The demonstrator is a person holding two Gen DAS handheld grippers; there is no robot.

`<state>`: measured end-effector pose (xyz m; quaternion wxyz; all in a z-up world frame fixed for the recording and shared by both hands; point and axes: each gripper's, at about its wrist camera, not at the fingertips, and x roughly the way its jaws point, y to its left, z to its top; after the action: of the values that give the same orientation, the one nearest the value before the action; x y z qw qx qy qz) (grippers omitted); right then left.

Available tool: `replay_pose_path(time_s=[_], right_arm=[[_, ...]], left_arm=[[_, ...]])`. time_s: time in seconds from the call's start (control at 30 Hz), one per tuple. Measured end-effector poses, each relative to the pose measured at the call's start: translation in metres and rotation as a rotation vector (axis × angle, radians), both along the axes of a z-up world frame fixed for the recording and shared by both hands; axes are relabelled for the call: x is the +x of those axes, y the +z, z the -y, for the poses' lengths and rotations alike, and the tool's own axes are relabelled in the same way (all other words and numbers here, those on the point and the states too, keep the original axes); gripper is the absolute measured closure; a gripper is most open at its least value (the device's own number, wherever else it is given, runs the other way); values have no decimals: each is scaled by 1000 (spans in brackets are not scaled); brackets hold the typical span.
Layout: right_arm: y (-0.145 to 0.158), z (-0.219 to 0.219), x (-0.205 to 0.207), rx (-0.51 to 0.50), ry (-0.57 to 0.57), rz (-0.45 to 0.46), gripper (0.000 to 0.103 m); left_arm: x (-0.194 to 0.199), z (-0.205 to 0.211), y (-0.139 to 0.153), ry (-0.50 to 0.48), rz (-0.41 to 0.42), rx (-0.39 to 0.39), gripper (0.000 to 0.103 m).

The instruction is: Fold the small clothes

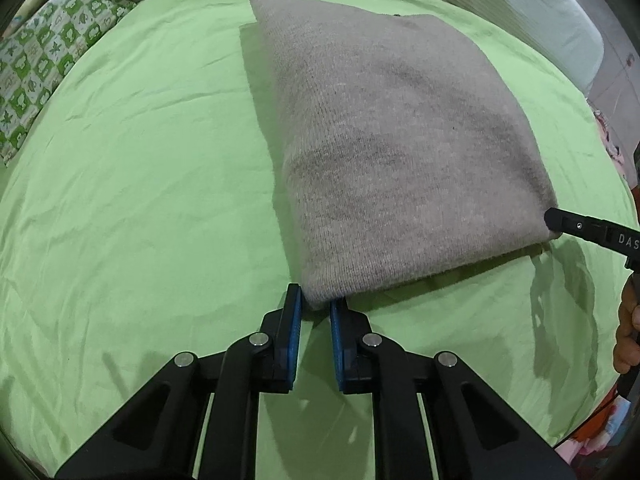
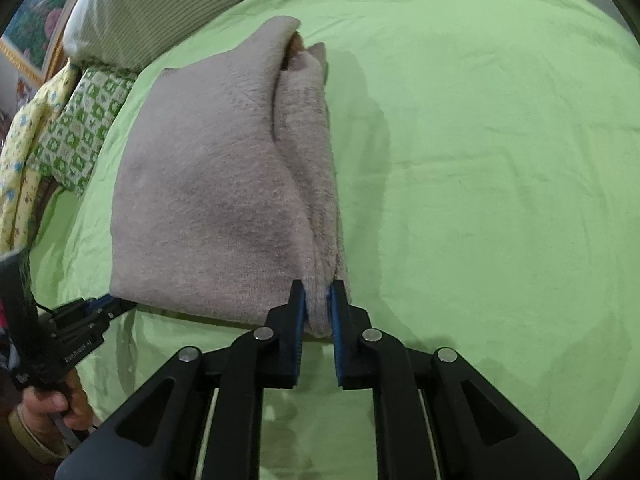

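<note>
Grey knit sweater [image 1: 392, 152], part-folded, lies mid-bed [image 1: 140, 200]. Left gripper [image 1: 315, 306] and right gripper [image 2: 318, 304] each have fingers pinched tight on a near corner. Soft, light, floppy stuff, probably sags, so holding it at the corners is right.

White letters "DAS" stand on the right gripper [image 1: 554, 220], cut off at the picture's edge; small white print on the left gripper [image 2: 114, 306] is too blurred to read surely.
</note>
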<state>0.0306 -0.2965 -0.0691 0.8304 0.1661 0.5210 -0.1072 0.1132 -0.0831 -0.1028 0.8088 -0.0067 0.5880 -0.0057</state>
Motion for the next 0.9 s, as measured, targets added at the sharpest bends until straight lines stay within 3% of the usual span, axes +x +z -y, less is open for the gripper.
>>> replay_pose_path(time_s=[0.37,0.47,0.53,0.9], right_arm=[[15,-2,-7,-16,14,33,84],[18,-3,-8,-17,12,45,84],[22,-3,-9,-14,10,54,84],[40,-12,-1,-14,17,113,84]], left_arm=[[-15,3,26,-13,22,54,84],[-16,5,36,-17,45,71,75],[-15,9,42,-19,65,85,63],[-8,14,71,-11,146,101,50]])
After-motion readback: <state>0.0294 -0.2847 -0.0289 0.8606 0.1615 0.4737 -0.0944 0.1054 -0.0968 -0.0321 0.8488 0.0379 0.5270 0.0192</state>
